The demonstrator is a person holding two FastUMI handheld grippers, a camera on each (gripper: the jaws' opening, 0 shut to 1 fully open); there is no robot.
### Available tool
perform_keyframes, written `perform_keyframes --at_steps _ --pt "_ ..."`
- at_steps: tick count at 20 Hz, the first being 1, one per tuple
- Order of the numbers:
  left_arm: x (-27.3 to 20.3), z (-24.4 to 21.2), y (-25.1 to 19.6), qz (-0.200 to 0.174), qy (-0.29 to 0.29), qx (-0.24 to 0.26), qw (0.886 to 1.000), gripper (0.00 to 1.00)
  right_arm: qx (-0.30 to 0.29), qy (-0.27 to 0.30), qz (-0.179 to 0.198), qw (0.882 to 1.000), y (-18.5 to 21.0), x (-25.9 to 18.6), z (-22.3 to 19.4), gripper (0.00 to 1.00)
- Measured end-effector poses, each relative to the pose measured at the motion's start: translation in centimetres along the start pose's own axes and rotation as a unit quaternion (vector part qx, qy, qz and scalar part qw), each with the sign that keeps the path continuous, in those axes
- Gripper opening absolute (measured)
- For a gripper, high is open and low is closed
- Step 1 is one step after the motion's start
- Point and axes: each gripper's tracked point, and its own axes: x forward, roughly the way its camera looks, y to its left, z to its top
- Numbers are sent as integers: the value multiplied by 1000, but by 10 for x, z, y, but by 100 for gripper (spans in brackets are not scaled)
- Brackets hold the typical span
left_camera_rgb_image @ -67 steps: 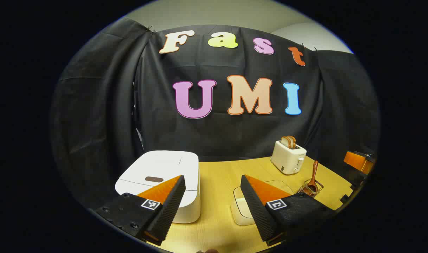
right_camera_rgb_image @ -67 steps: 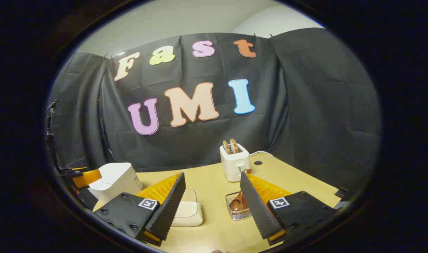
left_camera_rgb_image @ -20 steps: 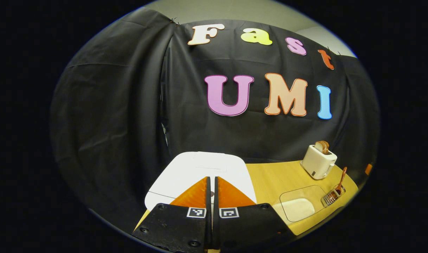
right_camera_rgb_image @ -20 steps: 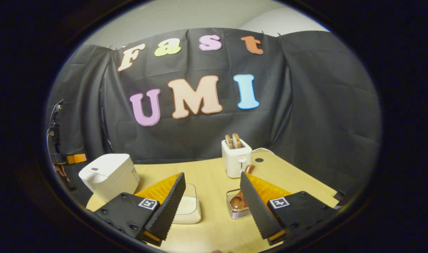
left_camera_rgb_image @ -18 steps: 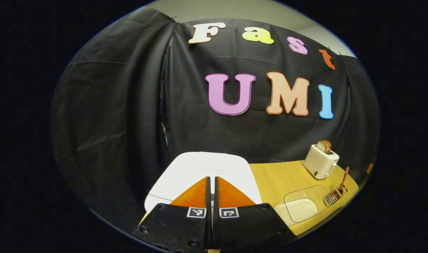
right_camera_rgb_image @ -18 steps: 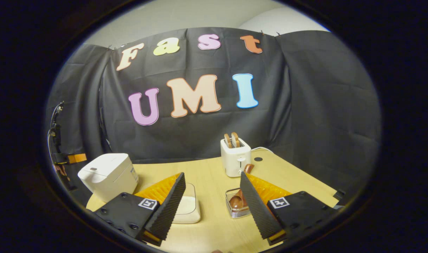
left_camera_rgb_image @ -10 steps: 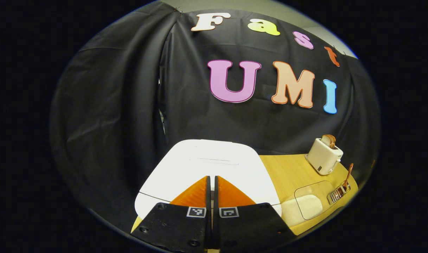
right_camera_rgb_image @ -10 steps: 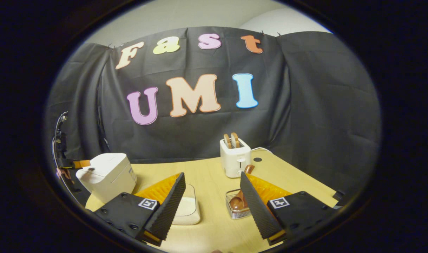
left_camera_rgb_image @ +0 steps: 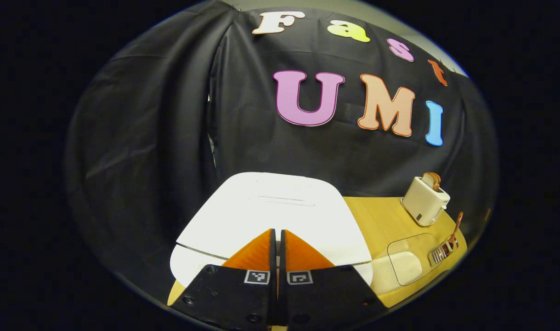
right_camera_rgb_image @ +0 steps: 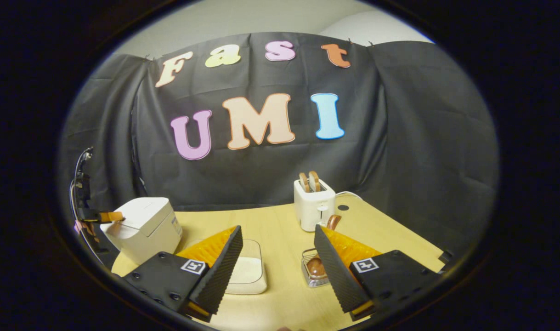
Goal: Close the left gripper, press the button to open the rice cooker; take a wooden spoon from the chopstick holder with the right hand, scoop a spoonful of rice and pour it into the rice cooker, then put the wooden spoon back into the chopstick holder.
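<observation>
White rice cooker [left_camera_rgb_image: 280, 216] looms nearer the fully closed, empty left claw [left_camera_rgb_image: 277, 235]; right claw [right_camera_rgb_image: 278, 250] stays wide open.

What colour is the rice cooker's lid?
White; the rice cooker lid shows best in the left gripper view.

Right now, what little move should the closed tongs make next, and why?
Probably push a little further down onto the rice cooker. The left tongs are shut with their tips at its front lid edge, where the button should be, and the lid looks closed.
</observation>
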Motion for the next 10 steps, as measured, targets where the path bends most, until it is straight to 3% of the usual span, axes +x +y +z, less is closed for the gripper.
perform_keyframes --at_steps 10 --pt "16 29 4 4 -67 14 998 0 11 4 -16 1000 -5 -2 -3 99"
